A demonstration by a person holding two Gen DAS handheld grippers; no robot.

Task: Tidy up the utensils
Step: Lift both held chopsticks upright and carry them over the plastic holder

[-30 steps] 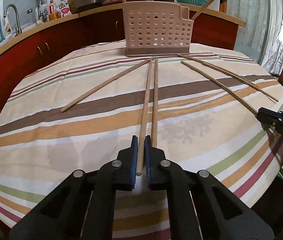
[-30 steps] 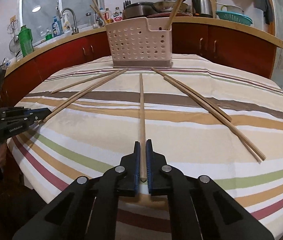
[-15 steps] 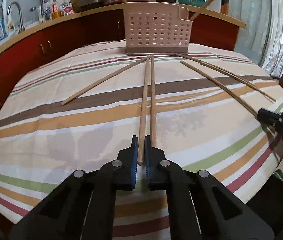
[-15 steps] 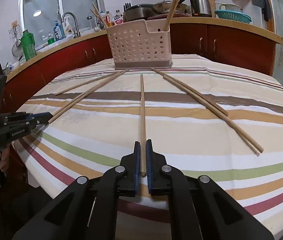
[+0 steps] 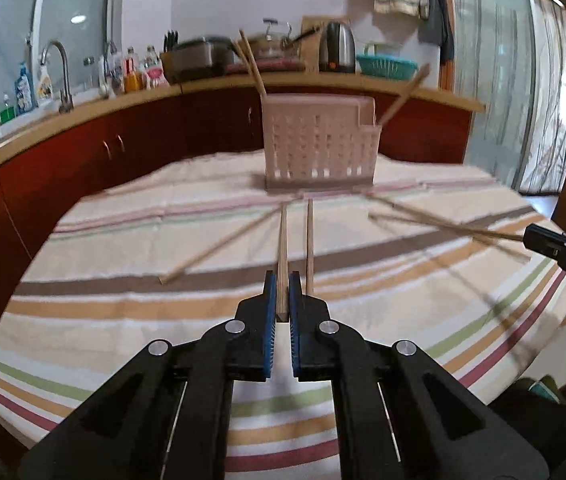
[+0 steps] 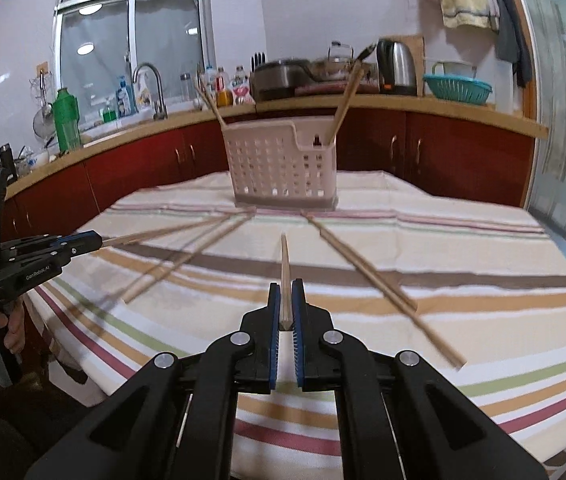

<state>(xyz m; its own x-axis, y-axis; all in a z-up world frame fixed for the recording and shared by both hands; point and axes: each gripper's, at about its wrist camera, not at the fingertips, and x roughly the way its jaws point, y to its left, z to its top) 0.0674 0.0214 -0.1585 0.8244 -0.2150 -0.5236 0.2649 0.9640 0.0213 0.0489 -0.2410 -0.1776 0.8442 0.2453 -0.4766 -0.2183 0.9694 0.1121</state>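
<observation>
My left gripper [image 5: 281,280] is shut on one wooden chopstick [image 5: 282,248], lifted off the striped tablecloth and pointing at the pink perforated utensil basket [image 5: 319,144]. A second chopstick [image 5: 309,248] lies just right of it on the cloth. My right gripper [image 6: 286,290] is shut on another chopstick [image 6: 285,264], also raised and aimed at the basket [image 6: 283,160]. Chopsticks stand in the basket at both ends. Each gripper shows in the other's view: the right gripper [image 5: 527,238] at the right edge, the left gripper [image 6: 97,240] at the left edge.
Loose chopsticks lie on the cloth: one pair [image 6: 367,268] to the right, others [image 6: 179,264] to the left. A round table [image 6: 483,280] bears it all. Red cabinets and a counter with a kettle [image 6: 397,66], pots and a sink curve behind. A hand [image 6: 11,320] grips the left tool.
Both grippers have risen with their chopsticks, lifting them off the cloth and tilting up so the view now takes in the counter and wall.
</observation>
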